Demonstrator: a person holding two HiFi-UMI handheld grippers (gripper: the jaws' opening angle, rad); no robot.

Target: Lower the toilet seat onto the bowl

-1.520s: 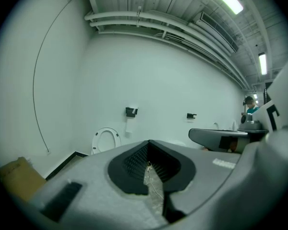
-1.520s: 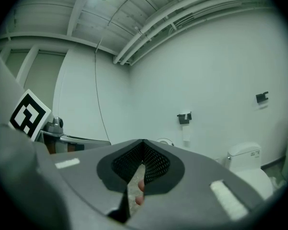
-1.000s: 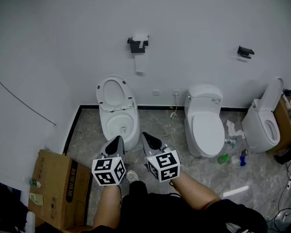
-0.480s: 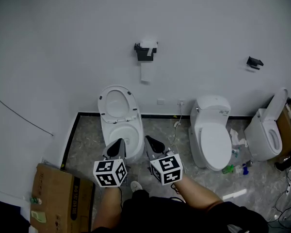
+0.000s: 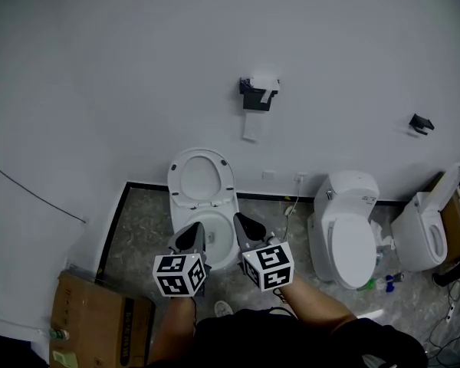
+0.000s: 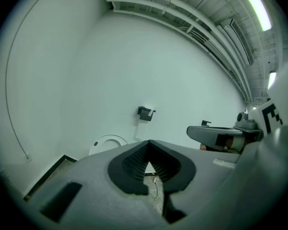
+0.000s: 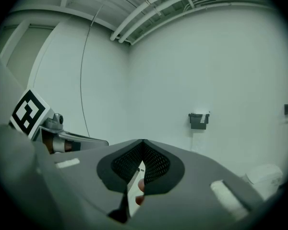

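Raised toilet seat point(image 5: 202, 176) leans on the wall at 12 o'clock of both grippers, clear of them. Bowl point(image 5: 221, 244) rim shows btwn them. L gripper point(image 5: 190, 238) & R gripper point(image 5: 248, 230): fingers pressed together, nothing held. Bare floor at 9 runs to the black skirting point(image 5: 113, 225). Second toilet point(image 5: 351, 240) at 3, cardboard box point(image 5: 100, 319) at 7.

White oval toilet seat point(image 5: 202, 156), raised upright and leaning back against the wall, ring facing the room. Hinged at the rear of the white bowl point(image 5: 218, 238), uncovered directly below and standing on grey marbled floor near the left corner of the room.
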